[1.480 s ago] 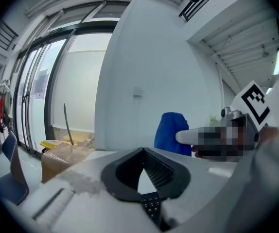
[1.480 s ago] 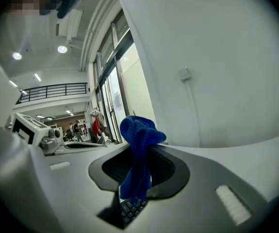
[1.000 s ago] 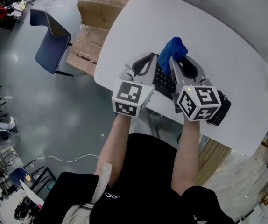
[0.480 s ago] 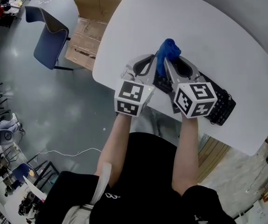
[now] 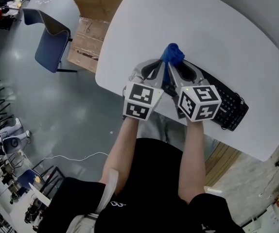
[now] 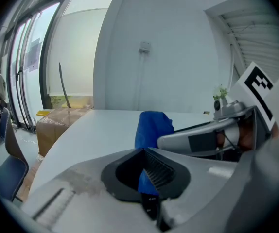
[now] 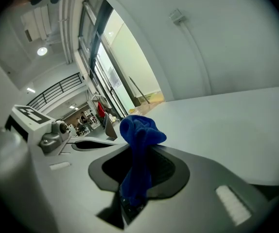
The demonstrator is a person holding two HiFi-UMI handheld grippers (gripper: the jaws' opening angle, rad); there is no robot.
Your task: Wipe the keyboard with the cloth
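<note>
A black keyboard (image 5: pixel 228 106) lies along the near edge of the white table (image 5: pixel 202 28). My right gripper (image 5: pixel 171 68) is shut on a bunched blue cloth (image 5: pixel 172 54) over the keyboard's left end. In the right gripper view the cloth (image 7: pixel 138 130) sticks up out of that gripper (image 7: pixel 138 152), with keys showing below it. My left gripper (image 5: pixel 160 66) sits close beside it on the left, jaws together. In the left gripper view (image 6: pixel 144 152) a sliver of blue shows in the slit, and the cloth (image 6: pixel 151 126) stands just beyond.
A blue chair (image 5: pixel 49 38) and brown cardboard boxes (image 5: pixel 93 8) stand on the grey floor off the table's left edge. The person's forearms and black shirt fill the bottom of the head view. The table's near edge runs just under the grippers.
Both grippers and the cloth have slid left along the keyboard, and more of its right part now shows uncovered. The right gripper stays shut on the cloth.
</note>
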